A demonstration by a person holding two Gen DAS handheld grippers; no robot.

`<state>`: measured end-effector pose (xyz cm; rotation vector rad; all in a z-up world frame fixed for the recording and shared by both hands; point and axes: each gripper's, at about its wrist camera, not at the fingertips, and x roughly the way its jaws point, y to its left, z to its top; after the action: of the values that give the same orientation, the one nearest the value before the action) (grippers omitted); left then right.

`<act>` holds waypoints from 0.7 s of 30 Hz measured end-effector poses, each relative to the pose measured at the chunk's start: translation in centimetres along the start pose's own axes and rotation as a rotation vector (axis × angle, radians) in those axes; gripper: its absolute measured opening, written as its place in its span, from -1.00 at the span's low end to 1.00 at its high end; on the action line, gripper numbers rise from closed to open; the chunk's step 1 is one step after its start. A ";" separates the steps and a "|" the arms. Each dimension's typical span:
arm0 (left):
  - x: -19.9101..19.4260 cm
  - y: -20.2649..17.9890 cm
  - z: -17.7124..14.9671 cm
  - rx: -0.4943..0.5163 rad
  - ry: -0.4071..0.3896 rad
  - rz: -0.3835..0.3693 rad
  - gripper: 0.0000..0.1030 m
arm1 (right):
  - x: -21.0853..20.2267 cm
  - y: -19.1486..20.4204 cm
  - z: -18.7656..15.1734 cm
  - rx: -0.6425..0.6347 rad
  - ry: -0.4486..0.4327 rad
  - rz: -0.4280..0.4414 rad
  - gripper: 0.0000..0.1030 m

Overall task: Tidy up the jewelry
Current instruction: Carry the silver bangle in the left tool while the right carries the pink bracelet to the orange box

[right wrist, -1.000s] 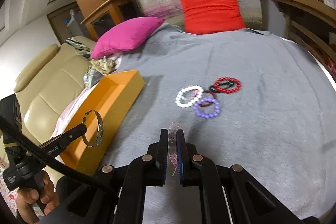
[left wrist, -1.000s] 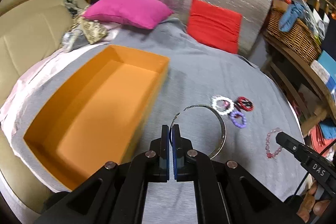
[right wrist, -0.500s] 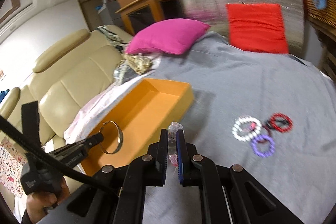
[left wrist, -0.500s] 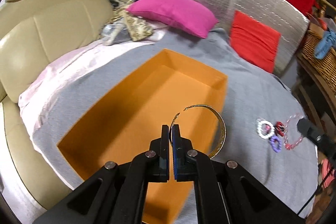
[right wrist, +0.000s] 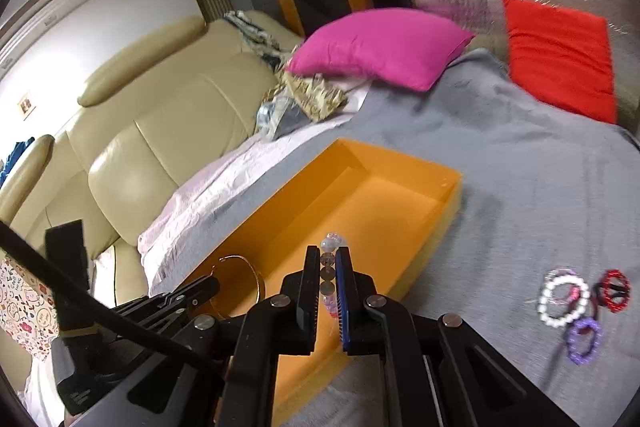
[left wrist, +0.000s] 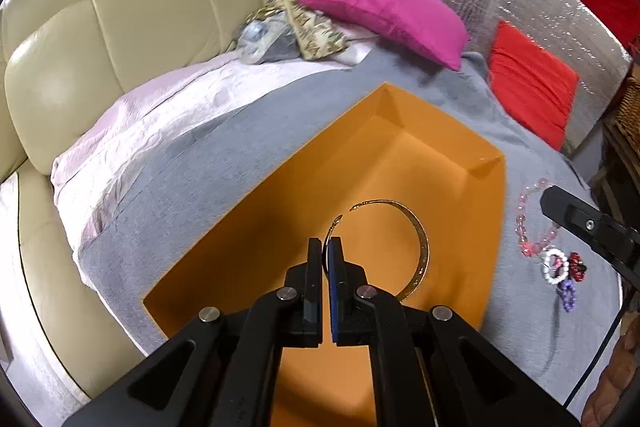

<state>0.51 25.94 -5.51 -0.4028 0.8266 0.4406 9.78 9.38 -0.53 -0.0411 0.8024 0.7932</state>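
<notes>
Two hand-held grippers carry jewelry to an open orange box [left wrist: 472,183] on a grey blanket [right wrist: 520,163]. The left gripper [left wrist: 327,247] has its jaws pressed together on the thin end of a gold bangle [left wrist: 422,247], held above the box interior. The right gripper [right wrist: 327,267] is clamped on a pink bead bracelet [right wrist: 329,269] at the box's near edge. The step appears to be dropping both pieces in; next, each jaw likely needs to part over the box. White [right wrist: 562,297], red [right wrist: 614,290] and purple [right wrist: 583,341] bracelets lie on the blanket, well apart from the box.
</notes>
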 end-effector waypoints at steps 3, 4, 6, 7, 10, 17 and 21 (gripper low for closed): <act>0.9 0.6 0.1 -0.009 0.020 0.013 -0.95 | 2.2 0.1 0.1 0.013 0.041 0.030 -0.84; 1.2 0.8 0.2 -0.012 0.025 0.015 -0.94 | 2.9 0.1 0.1 0.016 0.054 0.033 -0.84; 1.7 0.9 0.1 -0.012 0.039 0.017 -0.94 | 4.1 0.2 0.1 0.014 0.077 0.032 -0.84; 1.8 0.9 0.1 -0.013 0.045 0.019 -0.94 | 4.7 0.2 0.1 0.014 0.089 0.032 -0.84; 2.8 1.0 0.1 -0.014 0.067 0.024 -0.94 | 6.2 0.1 0.0 0.017 0.117 0.031 -0.84; 4.3 1.0 -0.7 -0.009 0.108 0.034 -0.94 | 8.8 -0.6 -0.1 0.029 0.159 0.012 -0.84; 4.7 1.0 -1.1 -0.005 0.121 0.039 -0.94 | 9.9 -1.0 0.0 0.037 0.176 0.001 -0.84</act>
<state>2.12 27.27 -9.93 -0.4216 0.9522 0.4579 14.65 14.76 -7.28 -0.0782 0.9833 0.7831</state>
